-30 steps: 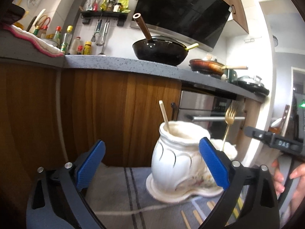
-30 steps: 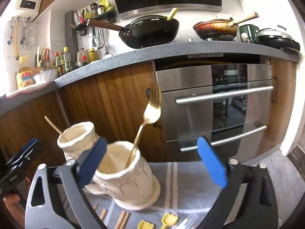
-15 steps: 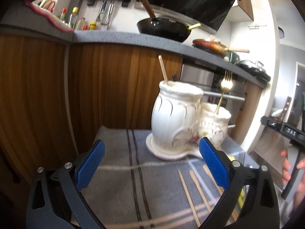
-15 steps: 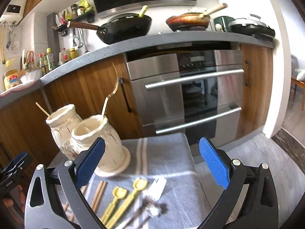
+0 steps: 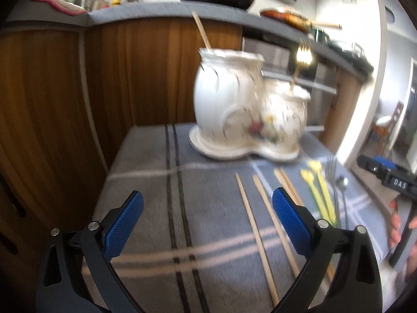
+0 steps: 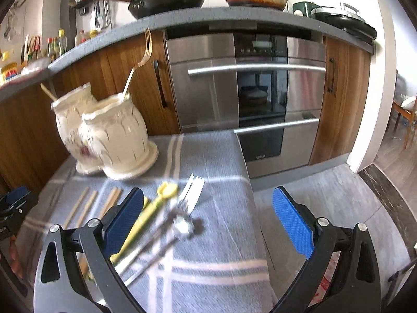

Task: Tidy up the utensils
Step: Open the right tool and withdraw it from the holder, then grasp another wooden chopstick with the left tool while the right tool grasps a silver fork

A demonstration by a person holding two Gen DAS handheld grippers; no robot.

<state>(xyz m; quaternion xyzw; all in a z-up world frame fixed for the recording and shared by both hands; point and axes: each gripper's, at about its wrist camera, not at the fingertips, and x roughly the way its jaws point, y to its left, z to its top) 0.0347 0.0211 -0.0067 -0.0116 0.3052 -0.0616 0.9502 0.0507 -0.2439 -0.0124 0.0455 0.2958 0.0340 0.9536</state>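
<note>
Both views motion-blurred; spoon (image 6: pixel 182 225) at frame centre barely resolved. Left gripper (image 5: pixel 207 217) and right gripper (image 6: pixel 207 219) held over grey-clothed worktop (image 5: pixel 208 240), fingers spread wide, nothing gripped. Chopsticks (image 5: pixel 256 232) laid lower right, ceramic holder (image 5: pixel 247 109) at upper centre.

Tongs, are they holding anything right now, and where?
Nothing. Both left tongs and right tongs are open and empty; the chopsticks lie loose on the cloth.

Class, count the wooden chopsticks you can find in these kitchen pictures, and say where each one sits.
5: one stands in the taller jar; four lie on the cloth, two apart, two paired beside the yellow spoons. More may be hidden inside the jars.
</note>
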